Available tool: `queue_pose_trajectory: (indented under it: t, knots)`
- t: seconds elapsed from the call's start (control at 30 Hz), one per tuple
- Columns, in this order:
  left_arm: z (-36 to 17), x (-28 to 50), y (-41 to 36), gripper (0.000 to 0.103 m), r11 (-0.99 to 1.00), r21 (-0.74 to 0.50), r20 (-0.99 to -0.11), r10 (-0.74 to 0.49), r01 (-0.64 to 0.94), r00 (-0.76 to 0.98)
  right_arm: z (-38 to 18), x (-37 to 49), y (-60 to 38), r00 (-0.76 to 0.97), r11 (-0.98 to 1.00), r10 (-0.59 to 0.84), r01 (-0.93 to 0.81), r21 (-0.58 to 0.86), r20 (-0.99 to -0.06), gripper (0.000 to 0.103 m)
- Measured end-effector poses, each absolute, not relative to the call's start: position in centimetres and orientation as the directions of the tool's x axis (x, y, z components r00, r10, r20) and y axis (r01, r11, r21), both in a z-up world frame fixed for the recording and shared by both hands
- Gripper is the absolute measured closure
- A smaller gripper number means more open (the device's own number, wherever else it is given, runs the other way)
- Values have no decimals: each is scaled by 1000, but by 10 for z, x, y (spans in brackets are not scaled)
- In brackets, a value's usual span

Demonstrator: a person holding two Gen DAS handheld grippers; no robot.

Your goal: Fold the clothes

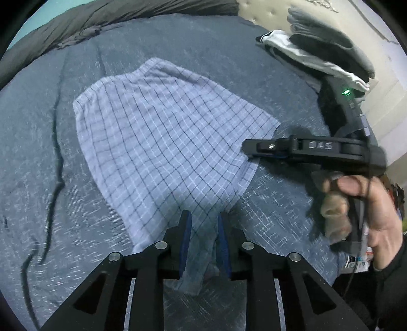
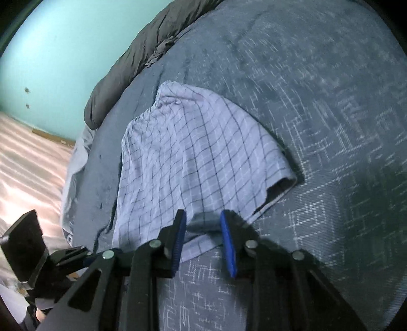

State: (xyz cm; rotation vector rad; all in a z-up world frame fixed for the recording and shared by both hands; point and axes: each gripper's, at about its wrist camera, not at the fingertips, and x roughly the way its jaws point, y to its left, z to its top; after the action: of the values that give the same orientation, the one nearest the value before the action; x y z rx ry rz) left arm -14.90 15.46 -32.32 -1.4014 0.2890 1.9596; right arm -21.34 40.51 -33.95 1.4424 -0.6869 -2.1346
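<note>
A light blue checked pair of shorts (image 1: 162,142) lies spread on the blue bed cover (image 1: 51,152), waistband at the far end. My left gripper (image 1: 202,219) is open, its blue pads on either side of the near leg hem. My right gripper (image 2: 203,216) is open over the other leg hem; the shorts (image 2: 198,157) lie just ahead of it. In the left wrist view the right gripper (image 1: 248,149) reaches in from the right, its tip at the shorts' right edge. Part of the left gripper (image 2: 73,257) shows at the lower left of the right wrist view.
A stack of folded grey, white and black clothes (image 1: 323,51) sits at the far right by the padded headboard (image 1: 257,10). A dark grey duvet (image 1: 101,17) lies bunched along the bed's far edge. The floor (image 2: 28,163) and a teal wall (image 2: 63,51) lie beyond the bed's left side.
</note>
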Motion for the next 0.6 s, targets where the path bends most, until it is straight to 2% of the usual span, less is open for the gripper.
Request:
queue_pose_trajectory:
  t: [0.13, 0.23, 0.43, 0.47, 0.5, 0.6]
  knots:
    - [-327, -148, 163, 78, -722, -198, -894, 411, -663, -180, -339, -214, 430, -419, -721, -639, 33, 693, -645, 76]
    - [-327, -149, 173, 71, -711, -191, -888, 419, -676, -190, -338, -215, 441, -458, -714, -619, -8, 700, -638, 76]
    - [-334, -150, 200, 72, -670, -183, -888, 427, -720, -172, -344, -219, 453, -495, -697, -597, -68, 713, -631, 76]
    - [-334, -151, 199, 81, -668, -199, -886, 436, -717, -160, -344, -220, 455, -498, -697, -596, -70, 714, -630, 76]
    - [-333, -152, 197, 100, -668, -218, -883, 446, -712, -148, -344, -220, 456, -502, -696, -594, -72, 714, -629, 76]
    - [-331, -156, 191, 100, -665, -273, -872, 476, -695, -112, -344, -219, 459, -505, -696, -593, -69, 714, -627, 76]
